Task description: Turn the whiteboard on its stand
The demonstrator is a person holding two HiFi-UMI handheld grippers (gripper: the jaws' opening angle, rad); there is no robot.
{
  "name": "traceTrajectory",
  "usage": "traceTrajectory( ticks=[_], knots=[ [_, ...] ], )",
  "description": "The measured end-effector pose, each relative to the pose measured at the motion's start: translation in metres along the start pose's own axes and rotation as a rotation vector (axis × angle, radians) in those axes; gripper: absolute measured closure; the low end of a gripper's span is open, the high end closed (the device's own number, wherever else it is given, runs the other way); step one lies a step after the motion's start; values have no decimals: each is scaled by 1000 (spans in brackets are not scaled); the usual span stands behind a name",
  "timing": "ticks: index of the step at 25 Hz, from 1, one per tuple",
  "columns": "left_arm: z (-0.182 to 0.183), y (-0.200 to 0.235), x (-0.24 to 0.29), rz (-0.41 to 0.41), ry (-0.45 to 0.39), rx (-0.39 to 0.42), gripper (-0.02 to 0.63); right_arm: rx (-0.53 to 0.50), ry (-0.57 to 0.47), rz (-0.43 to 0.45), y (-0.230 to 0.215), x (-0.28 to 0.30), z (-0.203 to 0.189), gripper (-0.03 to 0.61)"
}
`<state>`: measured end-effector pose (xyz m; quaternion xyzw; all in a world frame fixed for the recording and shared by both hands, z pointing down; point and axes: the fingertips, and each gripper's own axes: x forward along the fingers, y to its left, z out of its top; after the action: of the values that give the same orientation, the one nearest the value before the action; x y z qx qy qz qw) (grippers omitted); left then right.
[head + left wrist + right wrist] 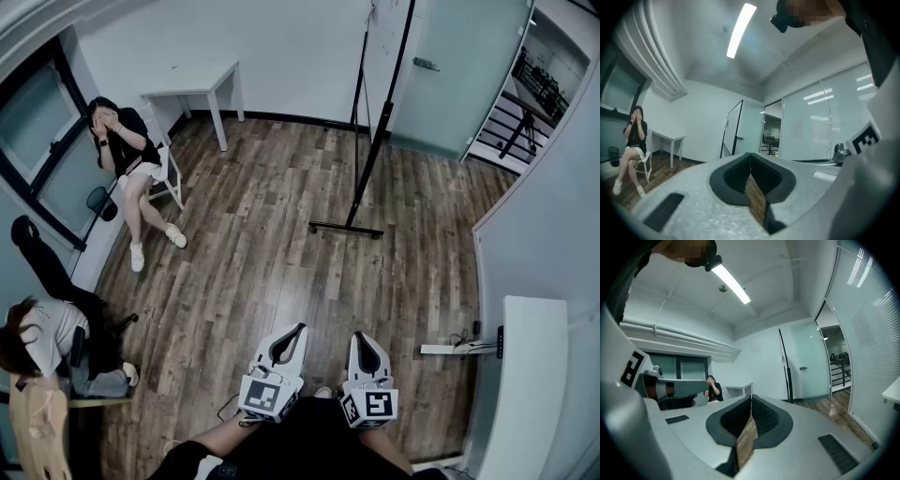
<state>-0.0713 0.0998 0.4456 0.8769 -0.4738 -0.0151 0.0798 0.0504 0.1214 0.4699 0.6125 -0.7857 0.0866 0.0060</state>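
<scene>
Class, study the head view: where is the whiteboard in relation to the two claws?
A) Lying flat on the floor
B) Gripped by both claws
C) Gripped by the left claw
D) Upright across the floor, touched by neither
D: the whiteboard stands upright across the wooden floor, far from the left claw and right claw, both shut and empty.

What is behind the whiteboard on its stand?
Behind the whiteboard are the white wall and a pale door with a handle. The board covers the wall strip directly behind it.
</scene>
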Motion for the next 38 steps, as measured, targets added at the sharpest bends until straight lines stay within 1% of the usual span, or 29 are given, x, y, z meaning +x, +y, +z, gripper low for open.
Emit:
traceTrajectory(
  ticks=[6,10,13,17,23,29,32,38],
  knots=[
    [1,-8,-3,-28,-31,-15,597,1,-8,13,2,-3,2,561],
    [1,-11,-5,-12,-21,-9,597,-9,-11,20,2,-8,3,563],
    [-1,-17,-6,-16,-28,-10,597,6,-15,23,0,-12,2,563],
    [-5,-26,-10,-13,-13,-9,597,19,-33,35,-4,-21,6,563],
    [-5,-48,-12,4,-23,-14,597,0,-30,43,-19,-40,6,562],
    [-9,-70,-14,46,-30,-14,597,-10,-5,68,-39,-60,-5,561],
    [-16,-84,-13,62,-31,-13,597,-7,-15,82,-50,-70,-6,561],
    [-26,-91,1,51,-5,-12,597,11,-19,82,-62,-63,-7,561]
  ],
)
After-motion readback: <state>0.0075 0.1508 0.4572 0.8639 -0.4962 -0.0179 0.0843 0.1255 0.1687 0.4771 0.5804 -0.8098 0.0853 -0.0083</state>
